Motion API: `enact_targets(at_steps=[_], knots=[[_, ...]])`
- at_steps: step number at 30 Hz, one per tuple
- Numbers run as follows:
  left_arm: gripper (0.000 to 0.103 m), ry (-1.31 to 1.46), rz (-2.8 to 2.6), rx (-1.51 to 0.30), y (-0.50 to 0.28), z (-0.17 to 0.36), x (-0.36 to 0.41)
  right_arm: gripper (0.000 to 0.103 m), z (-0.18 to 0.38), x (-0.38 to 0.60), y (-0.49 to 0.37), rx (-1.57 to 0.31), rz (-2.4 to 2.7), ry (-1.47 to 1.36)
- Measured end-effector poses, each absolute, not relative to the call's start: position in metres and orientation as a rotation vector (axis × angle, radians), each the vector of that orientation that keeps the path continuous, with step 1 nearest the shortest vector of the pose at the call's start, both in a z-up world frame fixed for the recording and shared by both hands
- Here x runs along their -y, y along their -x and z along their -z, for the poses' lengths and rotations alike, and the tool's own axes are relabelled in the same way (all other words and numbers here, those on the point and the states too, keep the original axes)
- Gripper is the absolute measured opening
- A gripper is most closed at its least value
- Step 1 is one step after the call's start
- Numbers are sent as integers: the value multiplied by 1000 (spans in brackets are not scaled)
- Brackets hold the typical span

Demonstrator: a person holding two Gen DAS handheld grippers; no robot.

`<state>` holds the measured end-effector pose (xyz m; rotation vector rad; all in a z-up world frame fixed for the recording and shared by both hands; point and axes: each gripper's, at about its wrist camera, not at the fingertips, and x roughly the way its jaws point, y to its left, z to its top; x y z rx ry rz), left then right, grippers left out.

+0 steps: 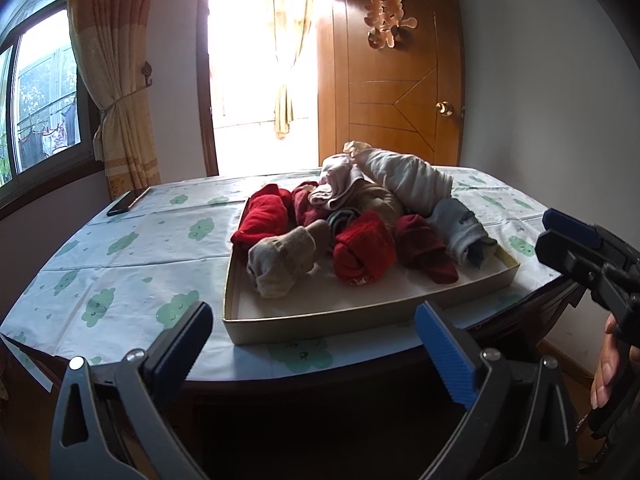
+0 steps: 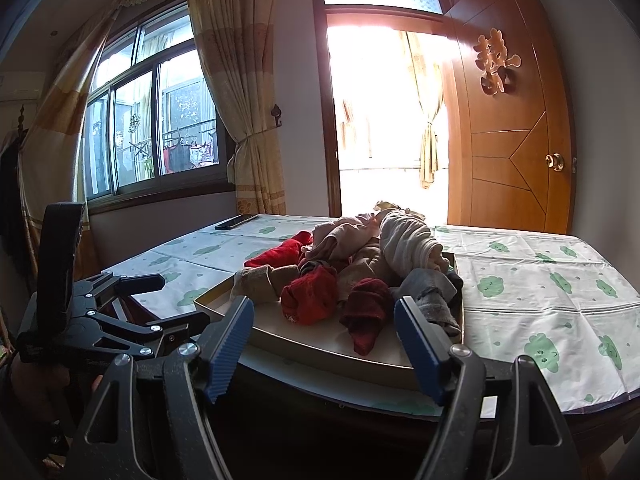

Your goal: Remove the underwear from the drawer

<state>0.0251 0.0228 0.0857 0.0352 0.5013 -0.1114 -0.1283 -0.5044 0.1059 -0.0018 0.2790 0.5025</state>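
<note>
A shallow cream drawer tray (image 1: 320,314) (image 2: 320,354) sits near the table's front edge, piled with rolled garments: red rolls (image 1: 362,250) (image 2: 308,294), a beige roll (image 1: 280,262), a dark red one (image 2: 366,314), grey ones (image 1: 464,230) and pale underwear (image 1: 404,178) (image 2: 404,238) at the back. My left gripper (image 1: 314,334) is open and empty, just short of the tray's front wall. My right gripper (image 2: 324,334) is open and empty before the tray's near corner. Each gripper shows in the other's view: the right (image 1: 576,248), the left (image 2: 160,300).
The table (image 1: 112,264) wears a white cloth with green cloud prints. A black phone (image 1: 128,201) (image 2: 236,221) lies at its far left. Behind are a curtained window, a bright open doorway and a wooden door (image 1: 400,80).
</note>
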Motion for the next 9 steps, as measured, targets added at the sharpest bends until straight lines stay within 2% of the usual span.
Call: enact_targets(at_steps=[9], knots=[[103, -44, 100, -491, -25, -84, -25, 75, -103, 506, 128, -292, -506, 0]])
